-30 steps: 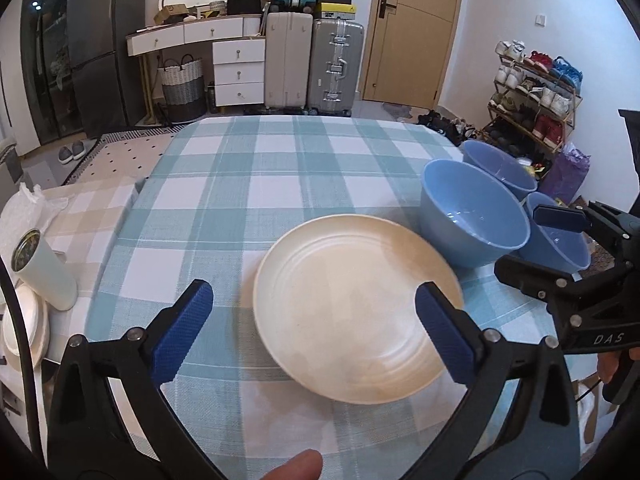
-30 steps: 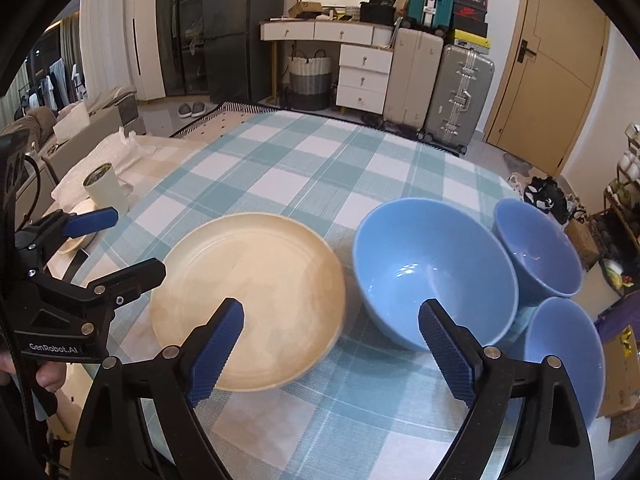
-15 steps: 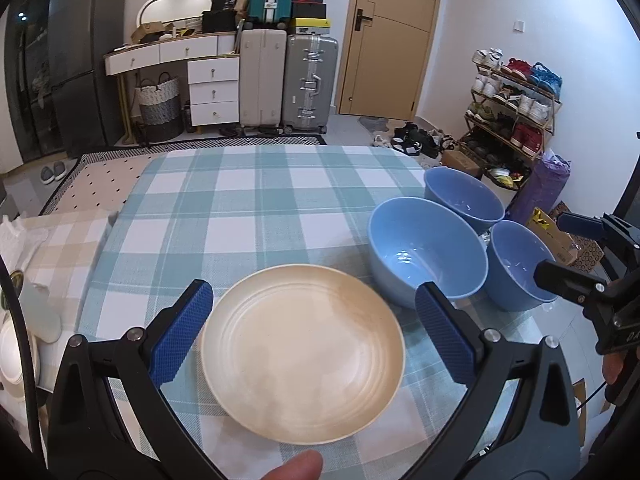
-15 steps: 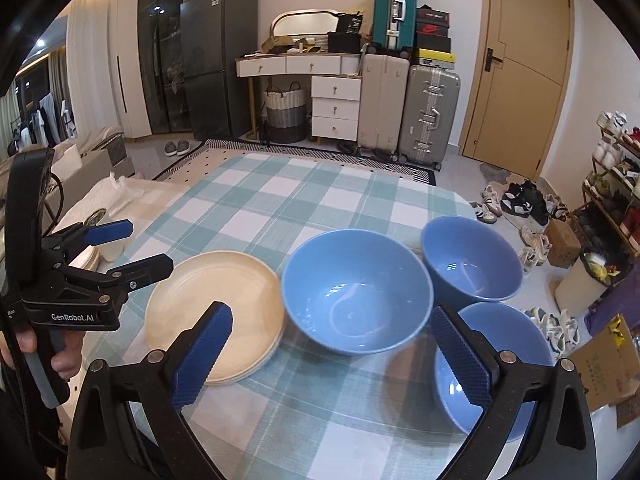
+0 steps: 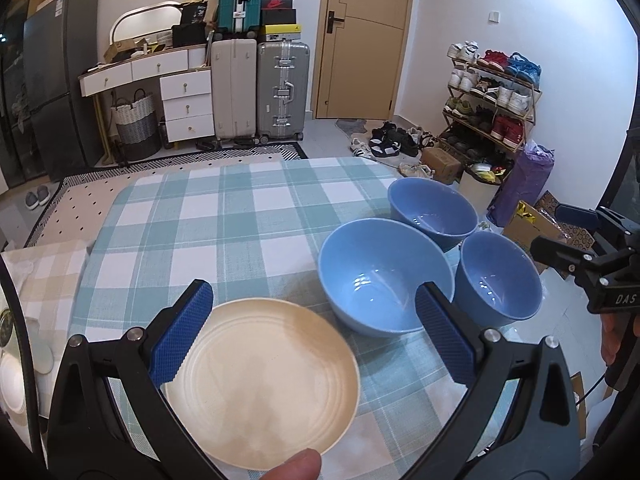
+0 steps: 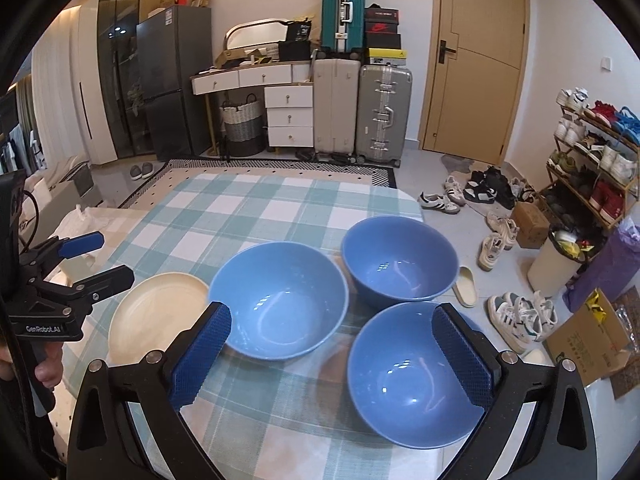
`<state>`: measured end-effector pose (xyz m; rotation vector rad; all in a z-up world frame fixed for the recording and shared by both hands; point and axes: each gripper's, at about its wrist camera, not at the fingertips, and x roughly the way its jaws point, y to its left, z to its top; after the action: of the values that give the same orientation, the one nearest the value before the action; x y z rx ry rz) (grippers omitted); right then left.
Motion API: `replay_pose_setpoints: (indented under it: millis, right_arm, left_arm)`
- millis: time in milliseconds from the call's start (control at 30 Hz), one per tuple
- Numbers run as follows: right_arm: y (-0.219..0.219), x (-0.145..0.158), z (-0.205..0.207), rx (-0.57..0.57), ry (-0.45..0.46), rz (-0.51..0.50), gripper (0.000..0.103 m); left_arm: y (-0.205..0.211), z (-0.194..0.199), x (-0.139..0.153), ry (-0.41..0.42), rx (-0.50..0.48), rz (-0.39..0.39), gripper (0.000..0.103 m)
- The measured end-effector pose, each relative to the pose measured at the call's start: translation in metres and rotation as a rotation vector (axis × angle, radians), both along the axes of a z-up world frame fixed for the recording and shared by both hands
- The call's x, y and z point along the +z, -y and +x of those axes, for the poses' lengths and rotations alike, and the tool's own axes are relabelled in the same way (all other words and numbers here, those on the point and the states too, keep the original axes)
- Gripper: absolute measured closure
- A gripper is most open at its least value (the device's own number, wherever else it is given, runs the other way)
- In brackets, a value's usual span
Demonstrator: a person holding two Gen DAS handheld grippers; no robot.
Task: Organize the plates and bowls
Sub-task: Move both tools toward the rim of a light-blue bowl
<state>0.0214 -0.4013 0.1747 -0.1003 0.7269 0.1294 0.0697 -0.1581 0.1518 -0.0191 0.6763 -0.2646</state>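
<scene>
Grippers above a table (image 5: 224,216) covered in a green-and-white checked cloth. Left gripper (image 5: 308,336): jaws wide apart, empty, hovering over the cream plate (image 5: 260,384) without touching it. Right gripper (image 6: 328,356): jaws having just opened to full spread, nothing between the pads, poised above the nearest small blue bowl (image 6: 404,376). Large blue bowl (image 6: 280,300) sits just right of the plate; a second small blue bowl (image 6: 400,260) stands beyond it, beside the first.

Three blue bowls (image 6: 280,304), a cream plate (image 5: 260,384) (faintly ringed), a teal-and-white checked tablecloth (image 5: 224,224), blue textured pads (image 6: 200,356) seen on black grippers (image 6: 336,356).
</scene>
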Motion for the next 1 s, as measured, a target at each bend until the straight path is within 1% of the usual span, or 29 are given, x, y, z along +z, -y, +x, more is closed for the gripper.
replay_pose_setpoints:
  millis: [133,400,1000]
  right_arm:
    - [0.017,0.007,0.002,-0.028,-0.005,0.005,0.001]
    - [0.042,0.013,0.012,-0.079,-0.006,-0.004,0.001]
    - [0.096,0.005,0.06,-0.148,-0.047,0.047,0.001]
  left_arm:
    - [0.016,0.009,0.01,0.007,-0.023,-0.01,0.002]
    - [0.049,0.038,0.022,0.018,-0.064,0.002,0.002]
    - [0.107,0.117,0.019,-0.018,-0.109,0.031,0.002]
